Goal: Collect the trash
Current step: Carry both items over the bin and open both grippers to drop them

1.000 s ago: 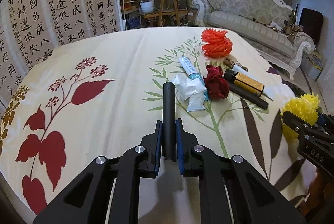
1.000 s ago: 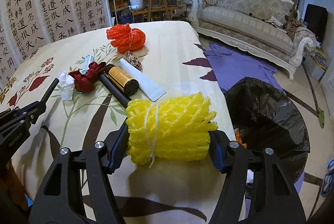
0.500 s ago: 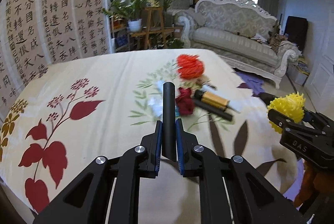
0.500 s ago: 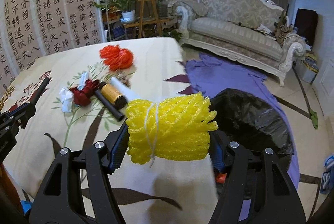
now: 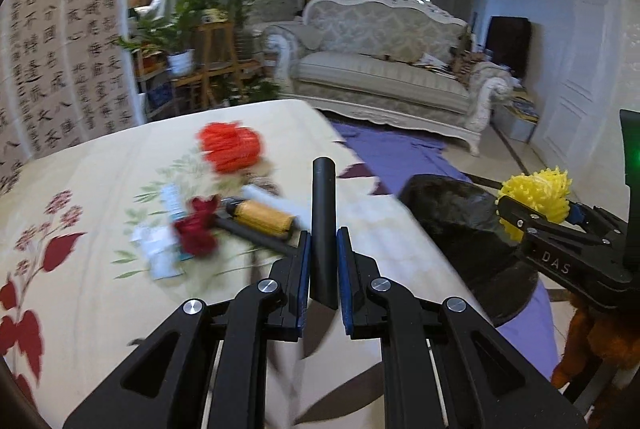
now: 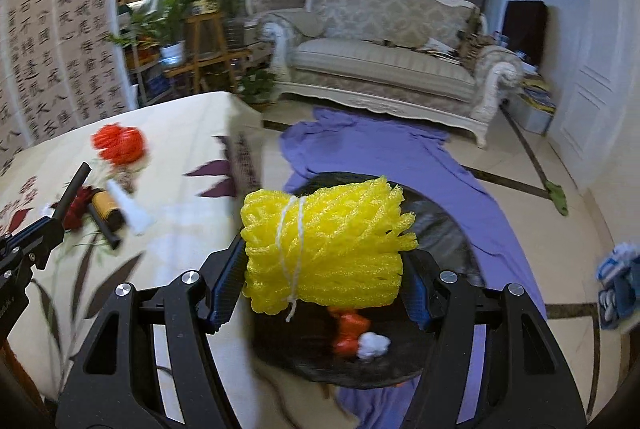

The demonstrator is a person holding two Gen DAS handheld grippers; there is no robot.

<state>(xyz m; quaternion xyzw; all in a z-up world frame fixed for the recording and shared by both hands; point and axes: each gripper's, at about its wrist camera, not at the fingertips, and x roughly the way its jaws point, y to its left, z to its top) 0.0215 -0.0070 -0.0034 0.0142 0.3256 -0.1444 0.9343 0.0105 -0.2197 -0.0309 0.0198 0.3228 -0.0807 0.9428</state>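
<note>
Yellow foam netting (image 6: 324, 249) is being pinched by the right gripper (image 6: 320, 283) above the black trash bag (image 6: 444, 229); a black tube (image 5: 323, 229) is being clamped by the left gripper (image 5: 323, 271), its end pointing to twelve o'clock, over the table (image 5: 80, 309).

Your right gripper (image 6: 324, 279) clamps the yellow foam net bundle (image 6: 326, 249) above the black trash bag (image 6: 440, 229); the worktop (image 6: 180, 229) lies left.

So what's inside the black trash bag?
In the black trash bag: an orange scrap and a white crumpled wad. The yellow foam net bundle hides the rest.
</note>
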